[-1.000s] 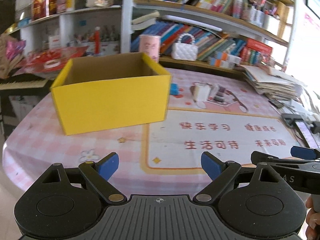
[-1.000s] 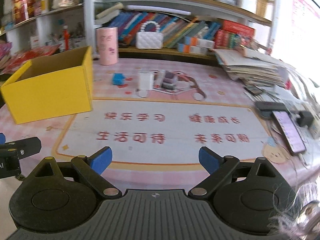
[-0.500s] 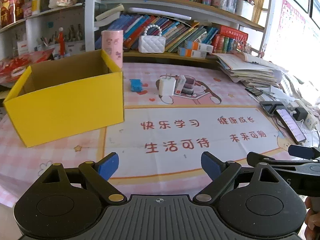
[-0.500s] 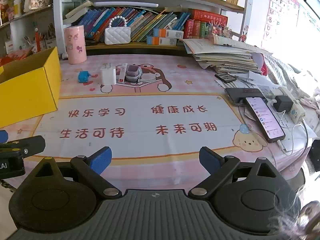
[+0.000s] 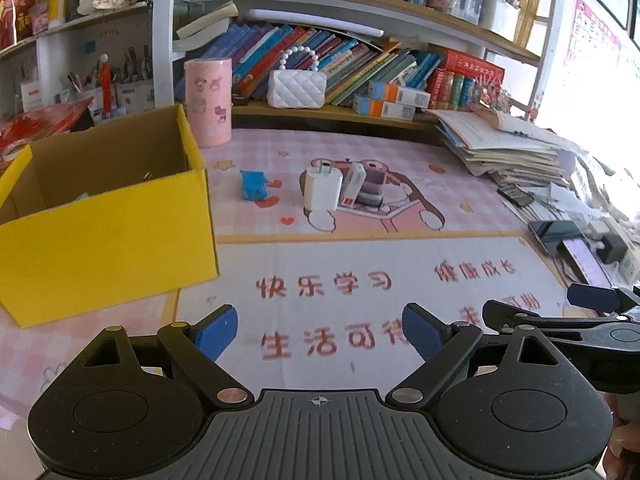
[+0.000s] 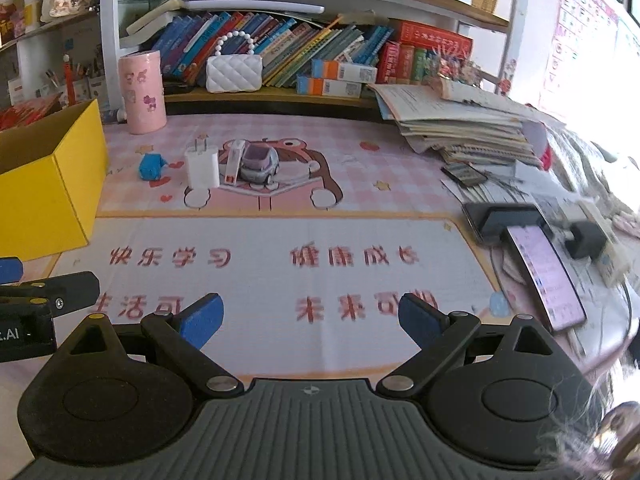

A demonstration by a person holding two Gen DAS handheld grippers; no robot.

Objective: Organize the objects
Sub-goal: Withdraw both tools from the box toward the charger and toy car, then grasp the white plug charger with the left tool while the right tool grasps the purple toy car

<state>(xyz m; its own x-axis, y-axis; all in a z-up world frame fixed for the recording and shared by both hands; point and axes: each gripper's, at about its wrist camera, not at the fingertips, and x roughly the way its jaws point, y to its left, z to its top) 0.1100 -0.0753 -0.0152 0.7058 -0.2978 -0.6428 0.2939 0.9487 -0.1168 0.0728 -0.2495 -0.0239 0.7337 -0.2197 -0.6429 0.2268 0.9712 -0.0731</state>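
Note:
An open yellow cardboard box [image 5: 108,232] stands on the table's left side, also at the left edge of the right wrist view [image 6: 48,188]. Past it lie a small blue object [image 5: 253,185] [image 6: 151,166], a white charger plug [image 5: 322,189] [image 6: 202,167], a small white box [image 5: 353,184] [image 6: 233,165] and a purple toy car [image 5: 372,186] [image 6: 259,164]. My left gripper [image 5: 318,332] is open and empty above the mat's near side. My right gripper [image 6: 310,320] is open and empty, to its right.
A pink printed mat [image 6: 280,264] covers the table. A pink cylinder [image 5: 208,102] stands behind the box. A paper stack [image 6: 460,128], phones [image 6: 544,276] and a charger [image 6: 584,236] lie at the right. Bookshelves [image 5: 360,60] with a white handbag [image 5: 297,87] rise behind.
Both grippers have swung to the right and moved forward, so the box has slid left in view and the small objects look nearer. Both stay open.

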